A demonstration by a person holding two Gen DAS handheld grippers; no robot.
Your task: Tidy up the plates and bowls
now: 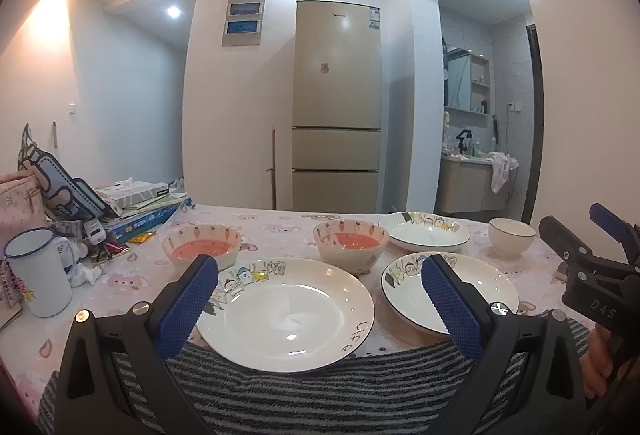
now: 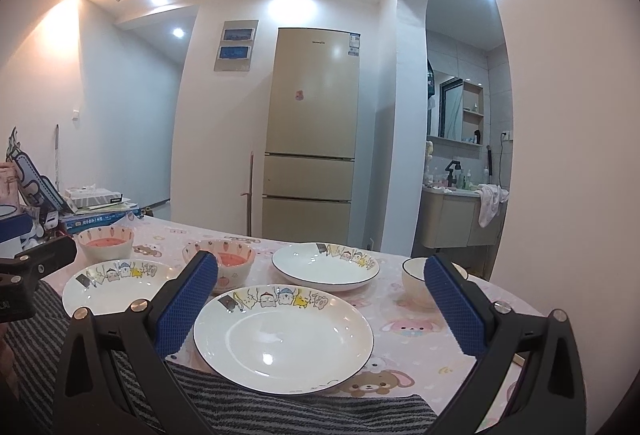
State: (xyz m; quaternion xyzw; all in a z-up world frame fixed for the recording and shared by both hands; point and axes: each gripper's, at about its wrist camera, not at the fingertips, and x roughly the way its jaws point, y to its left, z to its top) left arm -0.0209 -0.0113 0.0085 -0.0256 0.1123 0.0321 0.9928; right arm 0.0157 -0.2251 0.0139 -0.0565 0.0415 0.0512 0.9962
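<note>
On the pink cartoon tablecloth point(image 2: 420, 327) lie three white plates with cartoon rims: one nearest my left gripper point(image 1: 286, 311), one nearest my right gripper point(image 2: 284, 335), and one further back point(image 2: 326, 265). Behind them stand two carrot-patterned bowls with red insides point(image 1: 202, 245) point(image 1: 351, 243), and a plain white bowl point(image 1: 511, 237) at the far right. My left gripper point(image 1: 319, 267) hovers open over the near-left plate, holding nothing. The right gripper point(image 2: 322, 261) is open too, above the near-right plate.
A white enamel mug point(image 1: 38, 275), a pink bag point(image 1: 20, 203) and stacked books point(image 1: 144, 207) crowd the table's left end. A grey striped cloth point(image 1: 320, 395) covers the near edge. A beige fridge point(image 1: 336, 107) stands beyond the table.
</note>
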